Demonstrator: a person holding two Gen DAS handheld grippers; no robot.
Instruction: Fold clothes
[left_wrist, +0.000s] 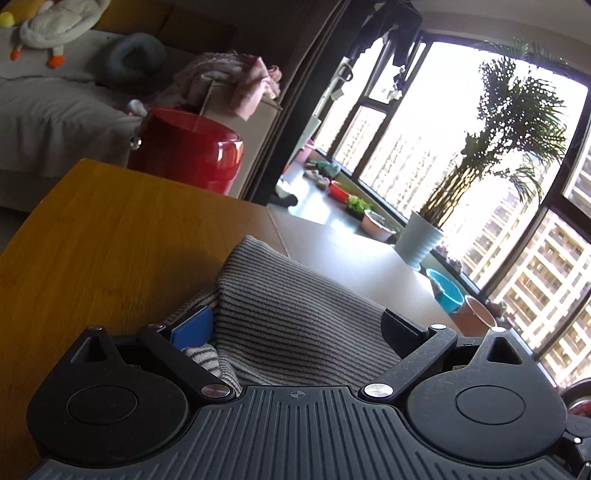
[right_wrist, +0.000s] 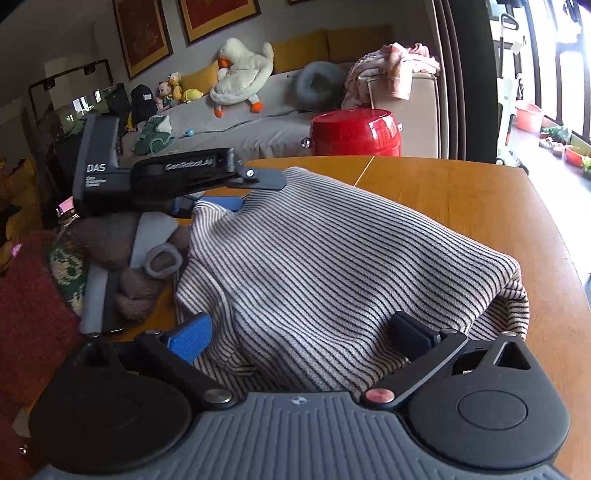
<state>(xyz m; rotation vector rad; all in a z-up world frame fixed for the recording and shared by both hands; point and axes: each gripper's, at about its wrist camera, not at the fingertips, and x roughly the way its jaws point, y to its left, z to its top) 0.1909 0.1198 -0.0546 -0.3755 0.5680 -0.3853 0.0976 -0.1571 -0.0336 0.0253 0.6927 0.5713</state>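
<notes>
Left wrist view: showing a bright room with tall windows, one potted palm (left_wrist: 424, 240) on the floor and one red drum stool (left_wrist: 188, 147) standing beyond one wooden counter (left_wrist: 110, 229). Lying on that counter, one striped garment (left_wrist: 295, 325), heaped up and bulging between the fingers of the left gripper (left_wrist: 295, 328). Pointing forward and somewhat downward over the cloth. Fingers standing wide apart, one blue pad (left_wrist: 194, 326) showing on the left one, cloth lying against it but not being pinched.

Right wrist view: showing a living room with one grey sofa (right_wrist: 258, 129), one big plush goose (right_wrist: 240, 74) lying on it, two framed pictures on the wall, and the same red stool behind the counter (right_wrist: 461, 206). Spreading across the counter, the striped garment (right_wrist: 314, 266), loosely folded and rumpled. Resting beside its left edge, a small pile of other clothes (right_wrist: 129, 258), brownish and grey. Reaching in from the left at the far edge of the cloth, the left gripper (right_wrist: 225, 201). Hanging low over the near edge, the right gripper (right_wrist: 299, 332), tilted downward, fingers spread wide, cloth lying between them unclamped.
</notes>
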